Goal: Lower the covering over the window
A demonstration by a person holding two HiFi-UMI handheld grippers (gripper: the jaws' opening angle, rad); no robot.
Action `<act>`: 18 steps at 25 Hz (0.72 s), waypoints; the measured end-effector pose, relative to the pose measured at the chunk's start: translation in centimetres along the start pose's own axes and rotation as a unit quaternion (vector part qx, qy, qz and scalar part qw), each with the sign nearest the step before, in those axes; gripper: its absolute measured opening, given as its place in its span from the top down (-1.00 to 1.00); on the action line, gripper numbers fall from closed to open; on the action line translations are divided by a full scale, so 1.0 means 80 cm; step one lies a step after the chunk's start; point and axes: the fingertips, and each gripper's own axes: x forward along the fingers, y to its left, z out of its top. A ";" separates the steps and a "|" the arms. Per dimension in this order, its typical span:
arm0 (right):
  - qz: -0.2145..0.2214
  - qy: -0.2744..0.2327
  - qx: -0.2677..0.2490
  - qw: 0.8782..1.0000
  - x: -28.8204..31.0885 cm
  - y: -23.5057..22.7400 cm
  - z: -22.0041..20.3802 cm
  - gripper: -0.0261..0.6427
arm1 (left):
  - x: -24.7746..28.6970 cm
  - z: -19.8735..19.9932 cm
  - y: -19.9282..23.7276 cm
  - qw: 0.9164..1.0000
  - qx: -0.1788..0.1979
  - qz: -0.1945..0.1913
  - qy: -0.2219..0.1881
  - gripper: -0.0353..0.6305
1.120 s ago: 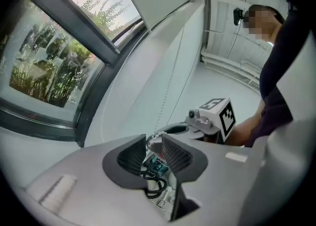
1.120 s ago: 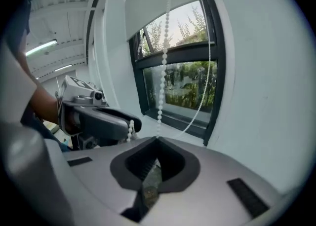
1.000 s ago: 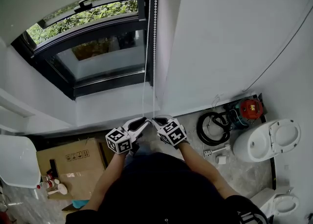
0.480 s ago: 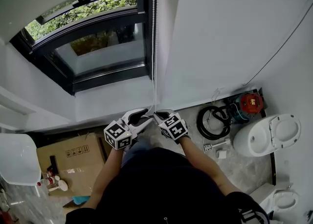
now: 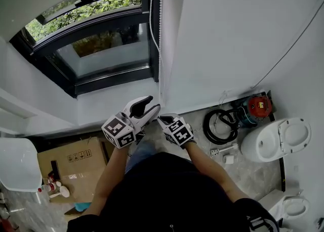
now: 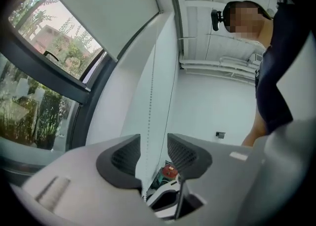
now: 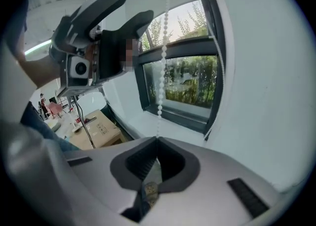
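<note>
Clenching bead chain (image 7: pixel 161 72), right gripper (image 7: pixel 157 143) | left gripper (image 6: pixel 154 148) just opening, chain loose between jaws | blind (image 6: pixel 108 18) mostly cropped

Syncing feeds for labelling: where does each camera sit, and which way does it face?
Head view: on the person's head, steeply down at window, bead chain, floor; forearms, left tool, right tool show.
Left gripper view: on left tool, level along the wall; jaws just opening, chain ungripped between; torso shows.
Right gripper view: on right tool, up the chain it clamps; left tool shows.
All share chain, window.
</note>
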 end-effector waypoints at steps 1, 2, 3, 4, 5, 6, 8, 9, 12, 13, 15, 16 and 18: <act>0.001 0.000 -0.003 1.000 0.000 0.001 0.000 0.89 | 0.006 0.003 0.000 1.000 0.005 0.000 0.003 0.42; 0.001 0.001 -0.006 1.000 0.000 0.003 0.000 0.89 | 0.011 0.005 0.000 1.000 0.009 0.000 0.008 0.42; 0.002 0.001 -0.009 1.000 -0.001 0.004 0.000 0.89 | 0.017 0.005 0.001 1.000 0.011 0.000 0.014 0.42; 0.002 0.002 -0.011 1.000 -0.001 0.005 0.000 0.89 | 0.022 0.005 0.002 1.000 0.011 0.002 0.019 0.42; 0.003 0.001 -0.013 1.000 -0.001 0.006 0.000 0.89 | 0.027 0.005 0.003 1.000 0.012 0.003 0.023 0.42; 0.003 0.001 -0.014 1.000 -0.001 0.007 0.000 0.89 | 0.032 0.005 0.004 1.000 0.013 0.004 0.027 0.42; 0.004 0.000 -0.015 1.000 -0.002 0.008 -0.001 0.89 | 0.039 0.003 0.004 0.999 0.019 0.008 0.035 0.55; 0.004 0.000 -0.015 1.000 -0.002 0.009 -0.001 0.89 | 0.040 0.002 0.004 0.999 0.021 0.014 0.037 0.83; 0.003 -0.002 -0.013 1.000 -0.006 0.009 -0.004 0.89 | 0.039 0.000 0.002 0.999 0.001 0.016 0.036 0.86; 0.002 -0.002 -0.012 1.000 -0.007 0.008 -0.005 0.89 | 0.039 0.000 0.001 0.999 -0.007 0.013 0.033 0.86; 0.001 0.009 -0.020 1.000 -0.006 0.007 -0.009 0.89 | 0.039 -0.004 0.000 0.999 -0.016 0.010 0.037 0.86; 0.002 0.019 -0.030 0.999 -0.004 0.008 -0.013 0.89 | 0.039 -0.009 0.000 0.999 -0.018 0.010 0.044 0.86; 0.008 0.040 -0.051 0.998 0.002 0.011 -0.024 0.89 | 0.037 -0.022 0.002 0.998 -0.022 0.011 0.058 0.86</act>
